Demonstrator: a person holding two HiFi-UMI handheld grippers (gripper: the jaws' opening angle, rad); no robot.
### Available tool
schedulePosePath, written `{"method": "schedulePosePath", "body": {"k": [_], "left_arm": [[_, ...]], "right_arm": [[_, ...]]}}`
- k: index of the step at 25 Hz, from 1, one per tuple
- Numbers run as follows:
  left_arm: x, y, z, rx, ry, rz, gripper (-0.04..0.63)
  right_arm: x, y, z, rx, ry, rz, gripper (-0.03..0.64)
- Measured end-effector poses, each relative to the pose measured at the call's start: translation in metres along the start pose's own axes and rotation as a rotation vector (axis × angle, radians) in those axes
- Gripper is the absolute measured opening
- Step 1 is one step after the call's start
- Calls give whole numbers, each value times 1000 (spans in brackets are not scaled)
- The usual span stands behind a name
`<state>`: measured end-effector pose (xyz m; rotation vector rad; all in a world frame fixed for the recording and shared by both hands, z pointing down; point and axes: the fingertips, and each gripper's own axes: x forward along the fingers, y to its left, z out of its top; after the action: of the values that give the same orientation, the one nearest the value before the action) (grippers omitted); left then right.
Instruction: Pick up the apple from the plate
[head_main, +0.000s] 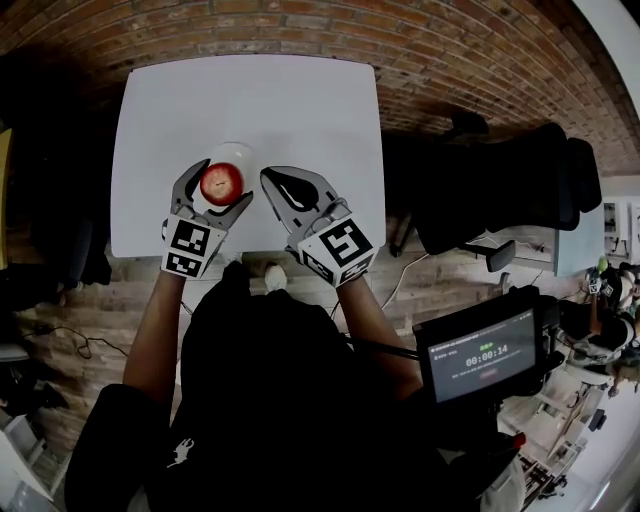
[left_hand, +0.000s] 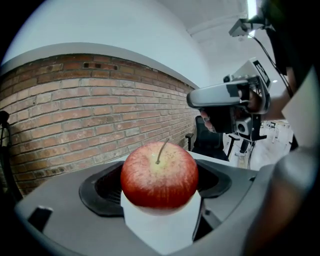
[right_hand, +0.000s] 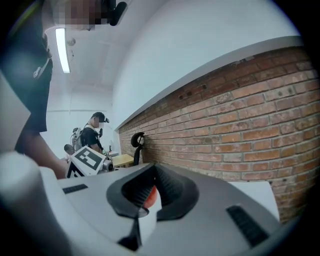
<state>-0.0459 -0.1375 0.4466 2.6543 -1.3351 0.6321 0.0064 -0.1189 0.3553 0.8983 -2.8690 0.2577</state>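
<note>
The left gripper (head_main: 218, 181) is positioned over the near half of the white table (head_main: 250, 100), with its jaws spread to the width of the apple (head_main: 222, 184) and closed against the apple's two sides. In the left gripper view, the apple (left_hand: 159, 175) fills the gap between the two black pads (left_hand: 102, 192), stem upward, with a white surface visible directly beneath it. In the head view, the apple overlaps the near edge of the white plate (head_main: 240, 152); whether it rests on the plate or is clear of it cannot be determined. The right gripper (head_main: 272, 180) is just beside the apple on its right, not touching it. Its jaws are pressed together at the tips and hold nothing. In the right gripper view, a strip of the red apple (right_hand: 150, 196) shows through the narrow slot behind the tips.
</note>
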Motion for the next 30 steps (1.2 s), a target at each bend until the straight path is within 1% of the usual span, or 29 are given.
{"method": "schedulePosePath", "body": {"k": [4,8,12,22,30], "left_arm": [[-8,-1,8,1,-18,16,422],[-19,-6,13,-8,-32,25,422],[-28,-14,21,10,-45,32,422],[-54,-22,51,25,-124,59,422],[-67,-24,62,36,-161,75,422]], "right_arm": [[-1,4,5,-10,-16,12,2],[-4,10,14,-15,-58,23,3],[-11,14,20,-27,-74,31,2],[-28,23,35,-48,-117,39,3],[-38,27,51,-68,-158,36,3]]}}
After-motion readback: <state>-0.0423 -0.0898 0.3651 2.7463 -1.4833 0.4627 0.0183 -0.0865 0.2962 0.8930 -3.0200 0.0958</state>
